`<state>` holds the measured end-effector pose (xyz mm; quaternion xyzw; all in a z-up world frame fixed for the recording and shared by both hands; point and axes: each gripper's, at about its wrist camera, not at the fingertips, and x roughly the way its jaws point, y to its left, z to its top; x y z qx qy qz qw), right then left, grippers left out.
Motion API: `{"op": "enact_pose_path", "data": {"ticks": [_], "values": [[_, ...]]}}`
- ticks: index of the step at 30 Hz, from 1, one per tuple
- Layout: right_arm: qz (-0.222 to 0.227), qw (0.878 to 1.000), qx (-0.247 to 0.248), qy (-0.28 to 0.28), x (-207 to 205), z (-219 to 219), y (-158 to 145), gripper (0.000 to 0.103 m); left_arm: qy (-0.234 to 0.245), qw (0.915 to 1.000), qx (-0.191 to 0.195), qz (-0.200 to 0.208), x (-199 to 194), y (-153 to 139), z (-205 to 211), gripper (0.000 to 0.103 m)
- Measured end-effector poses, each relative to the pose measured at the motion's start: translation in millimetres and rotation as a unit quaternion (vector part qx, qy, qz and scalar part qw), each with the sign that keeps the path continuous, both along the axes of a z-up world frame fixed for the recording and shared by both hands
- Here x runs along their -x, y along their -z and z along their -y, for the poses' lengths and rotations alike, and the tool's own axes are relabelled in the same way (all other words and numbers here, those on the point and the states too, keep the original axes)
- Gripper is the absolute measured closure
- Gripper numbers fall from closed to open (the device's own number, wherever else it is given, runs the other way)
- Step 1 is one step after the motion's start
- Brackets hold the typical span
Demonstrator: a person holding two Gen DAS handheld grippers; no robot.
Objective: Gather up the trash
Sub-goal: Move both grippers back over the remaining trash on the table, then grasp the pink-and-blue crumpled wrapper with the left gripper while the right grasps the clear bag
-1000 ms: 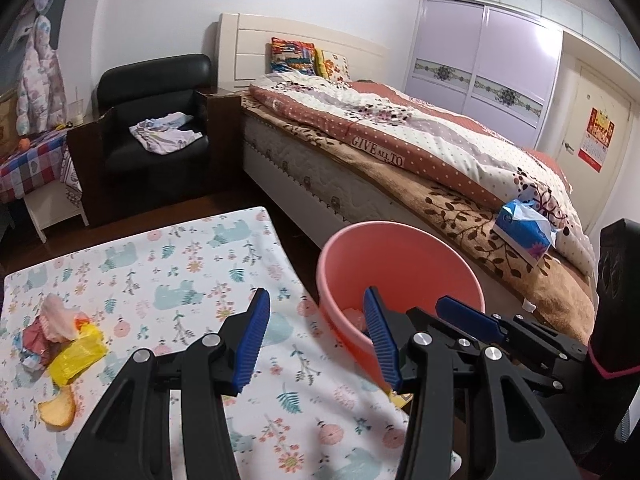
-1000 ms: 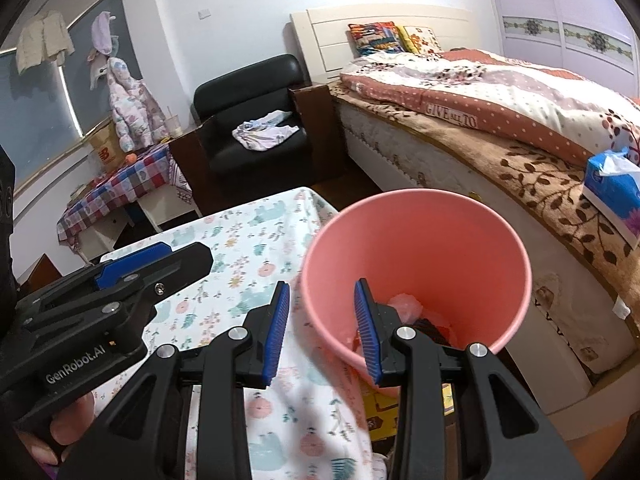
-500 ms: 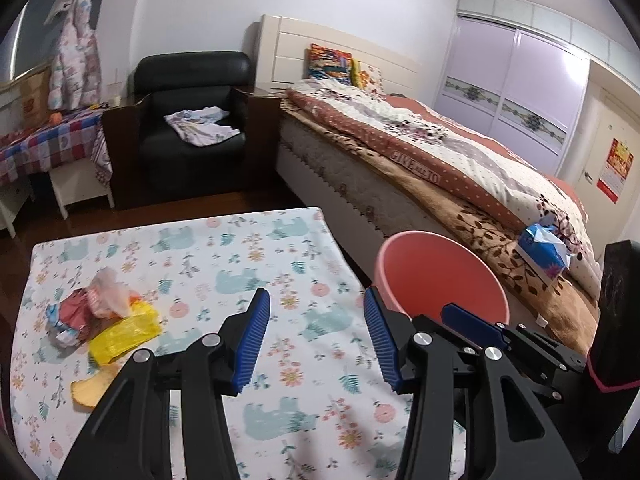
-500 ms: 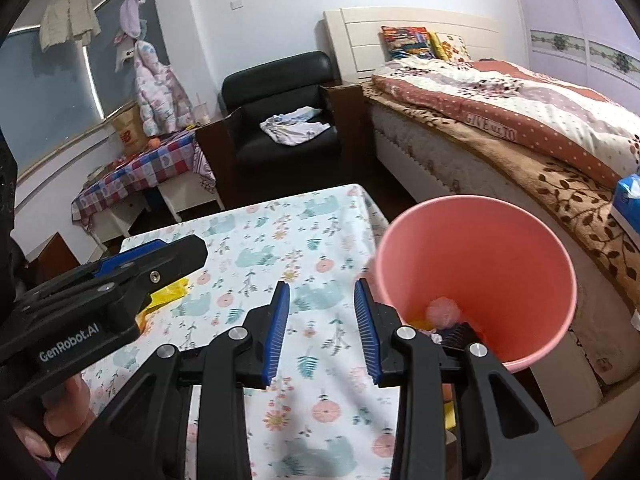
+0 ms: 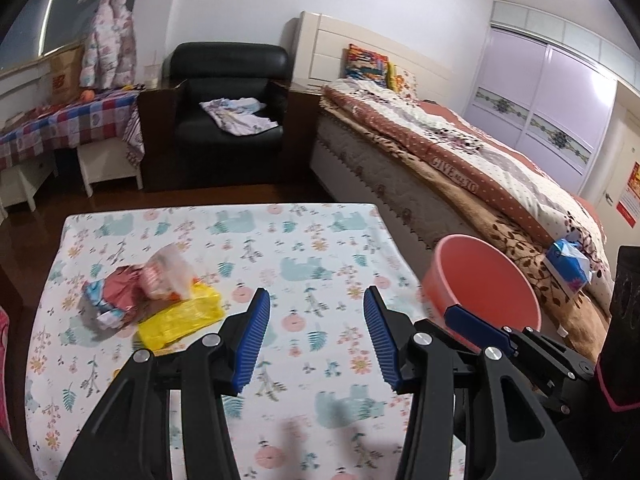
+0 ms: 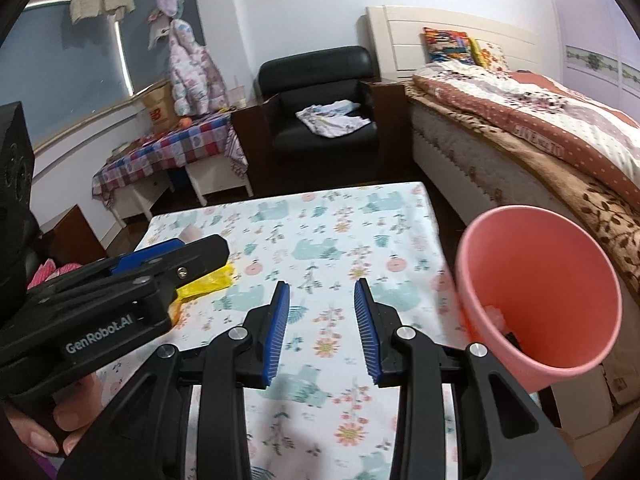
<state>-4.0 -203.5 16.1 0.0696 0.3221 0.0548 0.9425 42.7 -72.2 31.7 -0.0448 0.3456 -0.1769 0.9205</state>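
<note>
A pile of trash lies on the left of the floral tablecloth [image 5: 320,248]: a yellow plastic bag [image 5: 180,318], a crumpled red and blue wrapper [image 5: 110,296] and a clear bag [image 5: 168,270]. The yellow bag also shows in the right wrist view [image 6: 210,282]. A pink bin [image 5: 484,284] stands beside the table's right edge, with some trash inside [image 6: 496,314]. My left gripper [image 5: 316,336] is open and empty above the table, right of the pile. My right gripper [image 6: 320,330] is open and empty over the table, left of the bin [image 6: 536,292].
A bed [image 5: 460,160] with a blue tissue pack [image 5: 568,266] runs along the right behind the bin. A black armchair [image 5: 228,112] with cloth on it stands at the back. A checked side table [image 5: 60,124] is at the back left.
Both grippers have swung left, away from the bin and back over the table. The trash pile has come closer to the left gripper. Both stay open.
</note>
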Motion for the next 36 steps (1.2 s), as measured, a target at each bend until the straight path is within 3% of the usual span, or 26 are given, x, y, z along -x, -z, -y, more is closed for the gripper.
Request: {"op": "enact_pose_path", "data": {"ticks": [13, 22, 27, 36], "values": [[-0.015, 0.998, 0.0, -0.064, -32.2, -55.5, 13.4, 0.069, -0.072, 0.9971, -0.02, -0.016, -15.8, 22.6, -69.9, 0.055], [-0.026, 0.994, -0.011, -0.107, -53.6, -85.5, 26.0, 0.069, -0.141, 0.9887, -0.045, -0.019, -10.6, 38.0, -145.7, 0.055], [-0.039, 0.991, -0.03, -0.128, -67.0, -95.1, 32.6, 0.069, -0.171, 0.9838, -0.029, -0.047, -16.9, 51.0, -177.0, 0.055], [-0.043, 0.984, -0.033, -0.171, -98.9, -121.4, 29.7, 0.069, -0.166, 0.9844, -0.012, -0.058, -47.3, 55.2, -164.4, 0.055]]}}
